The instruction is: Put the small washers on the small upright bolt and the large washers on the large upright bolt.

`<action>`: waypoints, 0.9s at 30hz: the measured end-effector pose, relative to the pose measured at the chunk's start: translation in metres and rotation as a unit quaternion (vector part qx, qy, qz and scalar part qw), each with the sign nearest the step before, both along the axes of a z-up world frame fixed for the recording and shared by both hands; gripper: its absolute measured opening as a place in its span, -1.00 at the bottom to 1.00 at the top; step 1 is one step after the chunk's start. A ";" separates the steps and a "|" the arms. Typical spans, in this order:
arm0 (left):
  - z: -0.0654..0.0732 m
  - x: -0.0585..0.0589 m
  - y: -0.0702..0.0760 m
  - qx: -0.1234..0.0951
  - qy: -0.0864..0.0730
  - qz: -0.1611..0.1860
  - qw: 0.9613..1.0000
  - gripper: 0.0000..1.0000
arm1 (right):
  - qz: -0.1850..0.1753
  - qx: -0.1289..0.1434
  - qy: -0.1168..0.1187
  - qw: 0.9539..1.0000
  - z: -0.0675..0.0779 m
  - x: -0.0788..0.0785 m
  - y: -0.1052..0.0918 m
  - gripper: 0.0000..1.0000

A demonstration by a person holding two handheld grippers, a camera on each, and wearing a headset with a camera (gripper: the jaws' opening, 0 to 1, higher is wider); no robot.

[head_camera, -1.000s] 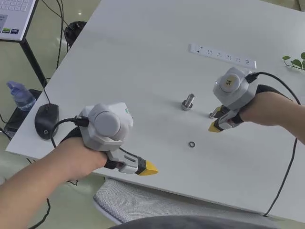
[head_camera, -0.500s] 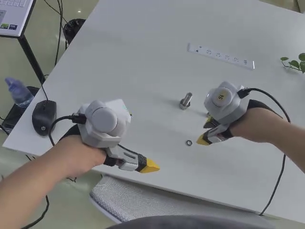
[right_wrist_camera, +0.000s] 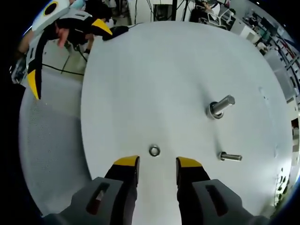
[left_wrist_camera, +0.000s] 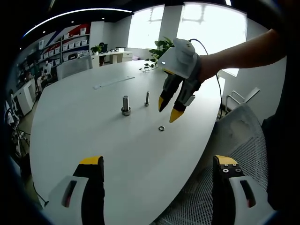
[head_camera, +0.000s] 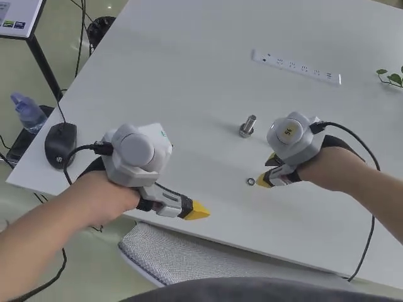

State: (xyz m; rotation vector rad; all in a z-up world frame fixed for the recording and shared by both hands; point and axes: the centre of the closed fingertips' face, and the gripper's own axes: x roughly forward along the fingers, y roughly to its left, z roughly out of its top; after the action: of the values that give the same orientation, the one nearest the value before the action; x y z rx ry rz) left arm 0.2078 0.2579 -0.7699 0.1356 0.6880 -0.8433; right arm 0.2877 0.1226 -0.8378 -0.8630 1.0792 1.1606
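Observation:
A small washer [head_camera: 251, 182] lies flat on the white table [head_camera: 176, 82], also seen as the washer [right_wrist_camera: 154, 150] and the washer [left_wrist_camera: 161, 127]. My right gripper [head_camera: 265, 178] is open and low over the table, its yellow tips just right of the washer; the right gripper [right_wrist_camera: 157, 162] has the washer just ahead of its gap. The large upright bolt [head_camera: 247, 126], [right_wrist_camera: 219, 107], [left_wrist_camera: 125, 105] carries a washer at its base. The small bolt [right_wrist_camera: 230, 157], [left_wrist_camera: 146, 98] stands beside it. My left gripper [head_camera: 196, 212], [left_wrist_camera: 158, 161] hangs open and empty at the table's near edge.
A white power strip [head_camera: 296, 66] lies at the back of the table. A plant [head_camera: 390, 77] is at the far right edge. A mouse [head_camera: 60, 145], a water bottle [head_camera: 25, 113] and cables sit left of the table. A mesh chair [head_camera: 164, 251] is below the near edge.
My right gripper has come down and to the left from beside the small bolt to the loose washer. The left gripper has stayed about where it was.

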 end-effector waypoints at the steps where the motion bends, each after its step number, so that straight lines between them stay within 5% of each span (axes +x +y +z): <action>1: -0.002 -0.002 0.001 0.005 0.002 -0.003 1.000 0.93 | 0.002 -0.001 0.001 1.000 -0.004 -0.001 0.000 -0.35; 27: 0.001 -0.003 0.000 0.012 0.005 -0.002 1.000 0.77 | 0.017 -0.011 -0.017 1.000 -0.031 -0.001 0.006 -0.43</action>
State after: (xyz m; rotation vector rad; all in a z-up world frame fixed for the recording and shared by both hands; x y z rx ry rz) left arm 0.2046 0.2576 -0.7686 0.1542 0.7073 -0.8407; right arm 0.2866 0.1283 -0.8690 -0.9178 1.0541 1.1603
